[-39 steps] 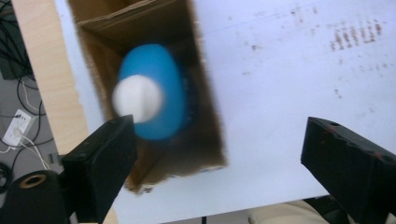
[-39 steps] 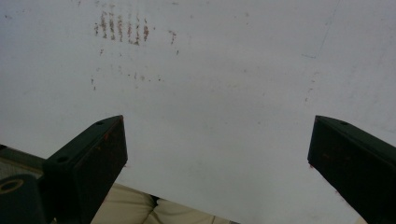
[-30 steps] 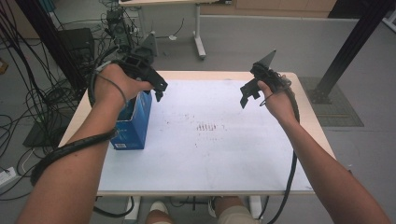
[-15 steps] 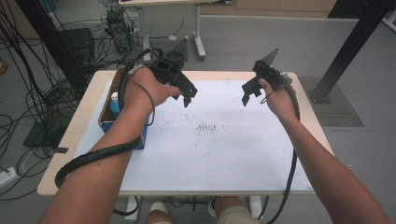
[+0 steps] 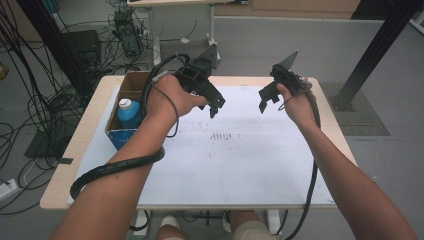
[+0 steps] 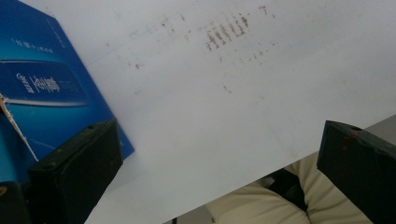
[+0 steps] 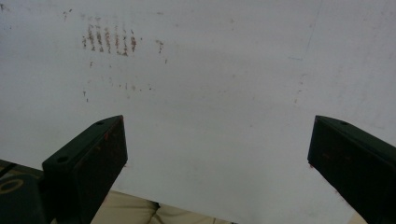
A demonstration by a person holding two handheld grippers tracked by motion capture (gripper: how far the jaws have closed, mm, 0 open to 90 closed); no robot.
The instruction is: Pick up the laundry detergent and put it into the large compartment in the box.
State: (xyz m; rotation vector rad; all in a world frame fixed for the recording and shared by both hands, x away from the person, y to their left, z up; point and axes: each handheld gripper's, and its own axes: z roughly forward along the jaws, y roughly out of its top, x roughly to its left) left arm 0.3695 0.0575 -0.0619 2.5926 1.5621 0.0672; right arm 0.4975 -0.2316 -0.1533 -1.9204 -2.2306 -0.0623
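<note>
Left tongs (image 5: 214, 104) now hovering over white sheet (image 5: 240, 165) near desk (image 5: 75, 165) far edge, jaws wide, having just been opening — nothing between them. A second ago you were holding them at blue box (image 5: 122, 131); box is sitting by left edge, blue bottle (image 5: 129, 113) standing inside — drop-off looking finished. Right tongs (image 5: 265, 100) keeping still, jaws wide, empty.
</note>
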